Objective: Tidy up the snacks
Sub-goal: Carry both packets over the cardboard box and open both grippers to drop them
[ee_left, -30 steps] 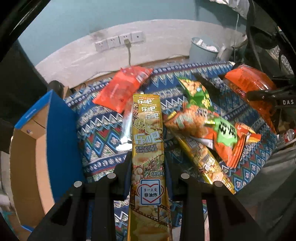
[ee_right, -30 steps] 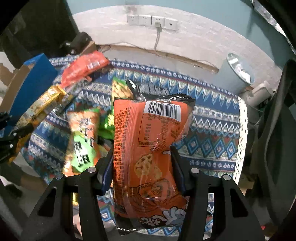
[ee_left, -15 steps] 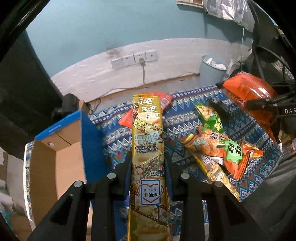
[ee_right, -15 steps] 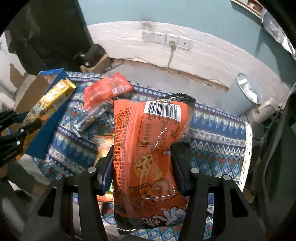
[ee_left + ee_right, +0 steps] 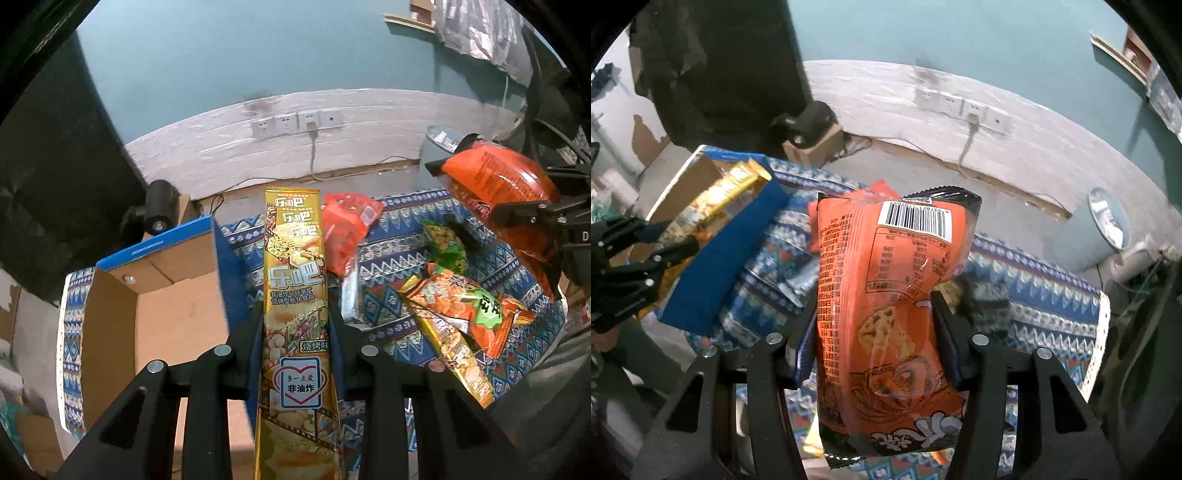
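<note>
Left hand-held gripper (image 5: 295, 325) pinched the gold pack (image 5: 295, 295) above the box (image 5: 155, 317), apparently for dropping in, while the right hand-held gripper (image 5: 875, 325) pinched the orange bag (image 5: 886, 295) over the desk (image 5: 1034, 295), leaving other snacks (image 5: 461, 306) unsorted.

The cardboard box (image 5: 155, 321) stands open-topped, its brown floor bare, with its blue wall (image 5: 229, 273) rising between it and the tabletop (image 5: 388, 236). A loose pile of snack packets (image 5: 454, 310) crowds the tabletop's right side, and a red packet (image 5: 347, 229) lies near the far edge.
</note>
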